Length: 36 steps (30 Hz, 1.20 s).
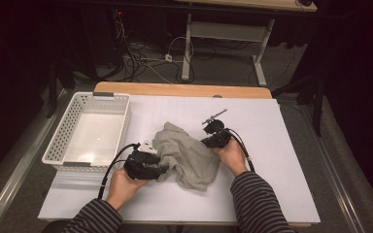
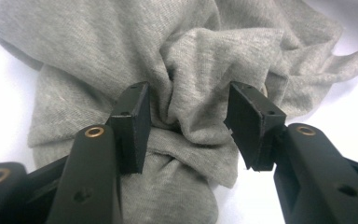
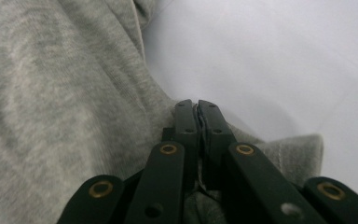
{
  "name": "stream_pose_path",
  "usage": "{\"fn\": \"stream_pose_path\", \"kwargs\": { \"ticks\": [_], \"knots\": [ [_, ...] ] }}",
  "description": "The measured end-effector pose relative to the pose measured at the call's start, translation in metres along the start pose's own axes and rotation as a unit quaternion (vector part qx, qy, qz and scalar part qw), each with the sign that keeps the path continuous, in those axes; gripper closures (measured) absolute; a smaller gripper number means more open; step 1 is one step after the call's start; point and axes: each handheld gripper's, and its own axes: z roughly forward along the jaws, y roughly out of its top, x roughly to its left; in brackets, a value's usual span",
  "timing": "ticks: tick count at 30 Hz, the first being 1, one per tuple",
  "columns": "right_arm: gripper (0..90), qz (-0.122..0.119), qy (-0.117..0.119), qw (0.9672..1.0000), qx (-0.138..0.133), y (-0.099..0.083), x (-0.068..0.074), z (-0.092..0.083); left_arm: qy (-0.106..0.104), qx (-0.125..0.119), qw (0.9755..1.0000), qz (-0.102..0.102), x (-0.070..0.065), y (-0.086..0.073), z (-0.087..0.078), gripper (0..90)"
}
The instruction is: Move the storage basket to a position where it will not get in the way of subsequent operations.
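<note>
Two hand-held grippers [image 2: 186,121] [image 3: 198,109] flank one grey cloth [image 1: 187,153].

Cloth [image 1: 187,156] lies mid-table [image 1: 272,194], bunched. Basket [image 1: 88,132] sits left of it, at the table's left edge. Left gripper [image 1: 151,167] at the cloth's left edge, right gripper [image 1: 212,141] at its right edge.

The crumpled grey cloth [image 1: 187,155] lies in the middle of the white worktop [image 1: 272,160]. The white plastic basket with holes [image 1: 88,131] blocks the left side. To the right and in front, the worktop is bare.
</note>
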Motion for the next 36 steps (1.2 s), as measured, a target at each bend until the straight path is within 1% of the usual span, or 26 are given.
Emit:
{"fn": "stream_pose_path", "kwargs": {
  "ticks": [1, 2, 4, 5, 7, 8, 9, 10, 11, 12, 13, 14, 17, 19, 22, 25, 27, 28, 30, 32, 36],
  "knots": [
    [88.5, -0.001, -0.001, 1.0, -0.007, -0.002, -0.002, -0.003, 0.0, 0.001, 1.0, 0.0, 0.0, 0.0, 0.001, 48.2],
    [88.5, 0.004, -0.001, 0.9999, -0.011, -0.003, -0.002, -0.006, -0.001, 0.003, 1.0, 0.0, 0.0, 0.0, 0.001, 48.2],
    [88.6, 0.003, -0.005, 0.9998, -0.018, -0.007, -0.005, -0.012, -0.002, 0.003, 1.0, 0.0, -0.001, 0.0, 0.003, 48.2],
    [88.5, 0.006, -0.006, 0.9997, -0.021, -0.008, -0.005, -0.016, -0.002, 0.005, 1.0, 0.001, -0.001, 0.0, 0.003, 48.2],
    [88.6, 0.005, -0.006, 0.9995, -0.03, -0.012, -0.006, -0.023, -0.001, 0.005, 1.0, 0.002, -0.001, 0.0, 0.004, 48.2],
    [88.6, 0.005, -0.008, 0.9992, -0.038, -0.015, -0.006, -0.031, -0.001, 0.006, 1.0, 0.002, -0.001, 0.0, 0.004, 48.2],
    [88.6, 0.005, -0.008, 0.9992, -0.038, -0.015, -0.006, -0.031, -0.001, 0.006, 1.0, 0.002, -0.001, 0.0, 0.004, 48.2],
    [88.6, 0.003, -0.01, 0.9989, -0.047, -0.02, -0.007, -0.038, -0.001, 0.005, 1.0, 0.001, -0.001, 0.0, 0.005, 48.2],
    [88.6, 0.003, -0.01, 0.9989, -0.047, -0.02, -0.007, -0.038, -0.001, 0.007, 1.0, 0.002, -0.001, 0.0, 0.005, 48.2],
    [88.6, 0.003, -0.013, 0.9984, -0.054, -0.025, -0.008, -0.043, -0.001, 0.008, 1.0, 0.003, -0.001, 0.0, 0.005, 48.2],
    [88.6, 0.006, -0.013, 0.9984, -0.056, -0.028, -0.009, -0.045, -0.001, 0.009, 0.9999, 0.004, -0.001, 0.0, 0.006, 48.3],
    [88.6, 0.006, -0.013, 0.9984, -0.056, -0.028, -0.009, -0.045, 0.0, 0.009, 1.0, 0.003, -0.001, 0.0, 0.006, 48.4],
    [88.6, 0.009, -0.012, 0.9979, -0.063, -0.038, -0.011, -0.051, -0.002, 0.012, 0.9999, 0.001, -0.001, 0.001, 0.01, 48.7],
    [88.6, 0.012, -0.011, 0.9975, -0.069, -0.043, -0.011, -0.055, -0.005, 0.018, 0.9998, 0.001, -0.002, 0.001, 0.013, 50.4],
    [88.6, 0.015, -0.008, 0.9971, -0.074, -0.052, -0.012, -0.059, -0.011, 0.029, 0.9995, -0.001, -0.003, 0.001, 0.018, 57.4],
    [88.6, 0.019, -0.007, 0.9967, -0.078, -0.059, -0.013, -0.061, -0.012, 0.037, 0.9992, -0.002, -0.004, 0.002, 0.02, 68.4],
    [88.6, 0.023, -0.005, 0.9965, -0.08, -0.063, -0.013, -0.063, -0.018, 0.043, 0.9989, -0.006, -0.002, 0.003, 0.02, 76.9],
    [88.6, 0.024, -0.004, 0.9964, -0.081, -0.065, -0.013, -0.063, -0.019, 0.045, 0.9988, -0.008, -0.001, 0.004, 0.02, 78.7],
    [88.6, 0.022, -0.003, 0.9962, -0.085, -0.068, -0.012, -0.065, -0.015, 0.049, 0.9987, -0.005, 0.0, 0.007, 0.018, 80.2],
    [88.5, 0.025, -0.003, 0.9959, -0.087, -0.07, -0.012, -0.068, -0.006, 0.046, 0.9989, -0.001, -0.001, 0.013, 0.016, 80.6],
    [88.5, 0.031, -0.004, 0.9948, -0.097, -0.078, -0.012, -0.073, 0.007, 0.04, 0.9992, 0.003, 0.003, 0.029, 0.011, 80.7]
  ]
}}
